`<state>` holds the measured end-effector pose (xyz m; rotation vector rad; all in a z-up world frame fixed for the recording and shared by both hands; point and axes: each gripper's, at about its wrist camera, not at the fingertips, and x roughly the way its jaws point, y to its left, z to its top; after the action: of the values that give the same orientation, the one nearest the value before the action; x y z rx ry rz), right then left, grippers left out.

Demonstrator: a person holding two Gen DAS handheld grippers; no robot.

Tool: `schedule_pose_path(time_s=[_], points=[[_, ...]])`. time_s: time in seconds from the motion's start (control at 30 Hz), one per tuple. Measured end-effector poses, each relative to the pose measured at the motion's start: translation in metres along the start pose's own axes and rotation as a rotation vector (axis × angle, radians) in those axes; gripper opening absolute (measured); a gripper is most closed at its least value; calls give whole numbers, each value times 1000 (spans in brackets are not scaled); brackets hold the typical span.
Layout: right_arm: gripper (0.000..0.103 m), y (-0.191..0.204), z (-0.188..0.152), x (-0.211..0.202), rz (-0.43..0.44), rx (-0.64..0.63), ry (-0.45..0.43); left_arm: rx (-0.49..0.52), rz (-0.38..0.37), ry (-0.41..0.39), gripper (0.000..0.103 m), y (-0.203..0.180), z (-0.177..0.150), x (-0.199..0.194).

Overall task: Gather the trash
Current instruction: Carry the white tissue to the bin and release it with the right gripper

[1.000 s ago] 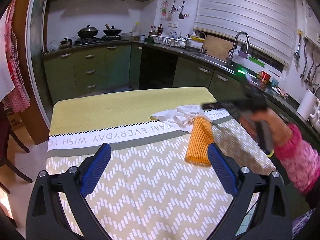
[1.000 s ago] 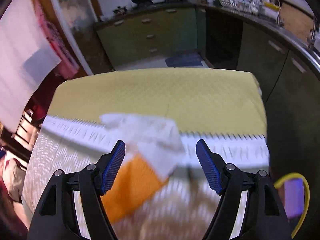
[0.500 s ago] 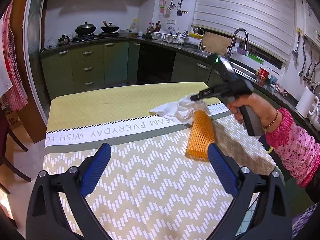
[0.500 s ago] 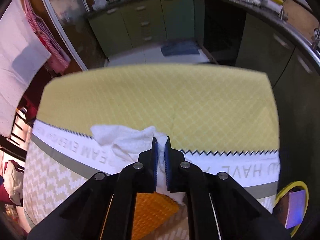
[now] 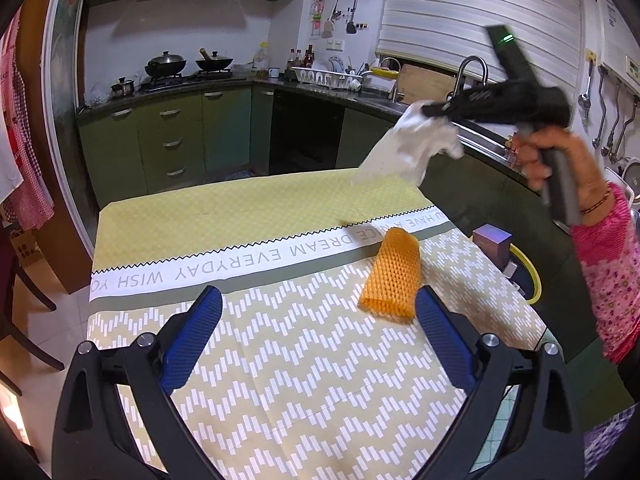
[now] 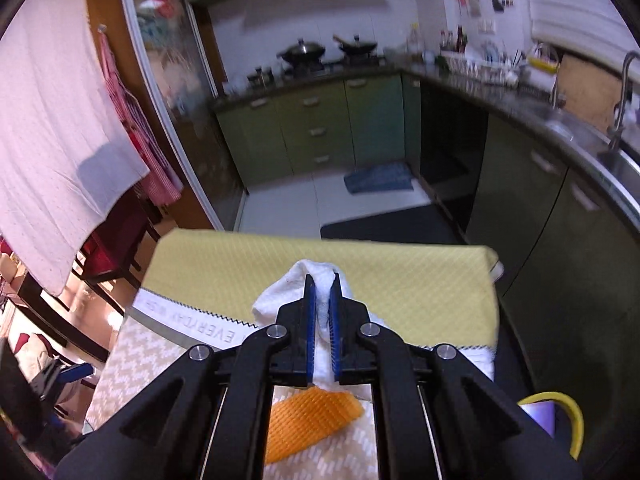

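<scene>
The right claw [image 6: 322, 308] pinches a crumpled white paper towel [image 5: 404, 148], held above the worktop [image 5: 280, 344]. The left claw [image 5: 316, 332] gapes wide; an orange foam net sleeve [image 5: 394, 276] lies just ahead of its right finger. Right of it, a yellow-rimmed bin [image 5: 530, 272] holds a purple box [image 5: 492, 240].

The table [image 5: 248, 216] surface lies open across its far and left portions. The orange foam net [image 5: 394, 276] sits just ahead of the left gripper [image 5: 320, 340], toward its right finger. The yellow-rimmed bin [image 5: 528, 268] stands beside the table's right edge, seemingly with room above it.
</scene>
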<state>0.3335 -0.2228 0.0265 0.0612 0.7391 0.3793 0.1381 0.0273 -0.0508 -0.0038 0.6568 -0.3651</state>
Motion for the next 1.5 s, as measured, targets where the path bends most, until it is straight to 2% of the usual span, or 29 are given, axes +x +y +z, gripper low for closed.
schedule_pose_path(time_s=[0.23,0.43,0.57,0.67,0.87,1.07,1.13,1.17,1.2,1.23,1.33,1.5], points=[[7,-24,-6,-110,-88,-20,-108,18,-17,-10,92,-12,2,-5],[7,-84,-51,-191,-252,54,-121,31,-46,-14,93,-26,2,-4],[7,-132,-91,-217,-330,152,-91,43,-60,-14,93,-35,3,-2],[7,-170,-124,-219,-371,235,-65,60,-64,-8,93,-44,5,0],[7,-235,-181,-180,-458,393,-12,99,-70,-5,93,-62,6,0],[7,-271,-223,-143,-510,513,6,139,-80,7,93,-76,6,1],[12,-276,-233,-129,-505,533,42,152,-80,11,93,-81,6,2],[20,-276,-239,-122,-494,534,72,157,-82,14,93,-82,5,3],[39,-274,-244,-120,-483,532,82,163,-86,19,93,-84,5,5],[44,-270,-248,-121,-486,523,82,166,-88,22,93,-85,4,7],[47,-260,-250,-136,-514,498,41,170,-96,36,93,-87,2,14],[61,-218,-249,-174,-480,453,-51,157,-147,88,94,-87,-1,36]])
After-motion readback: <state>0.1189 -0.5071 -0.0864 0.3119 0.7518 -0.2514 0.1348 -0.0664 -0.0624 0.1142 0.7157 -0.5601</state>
